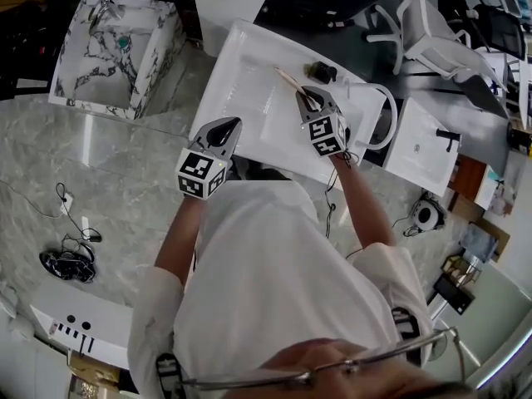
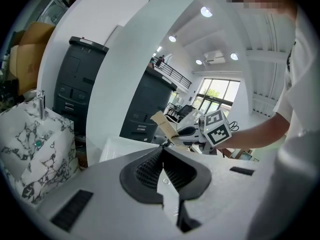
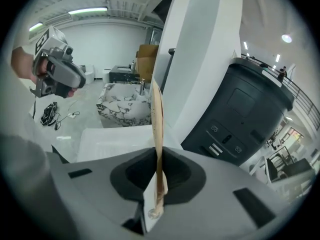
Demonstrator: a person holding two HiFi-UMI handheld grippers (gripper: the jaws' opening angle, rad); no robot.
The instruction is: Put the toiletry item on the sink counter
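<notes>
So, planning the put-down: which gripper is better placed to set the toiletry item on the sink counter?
Right. The right gripper is shut on the tan toiletry item over the sink counter; the left gripper is shut and empty.

Toiletry item [image 1: 288,77]: 1 thin, flat, tan strip, speckled along its edge. Near end pinched between the jaws of the right gripper [image 1: 307,96]. The rest juts out slantwise over the white sink counter [image 1: 249,110].
</notes>
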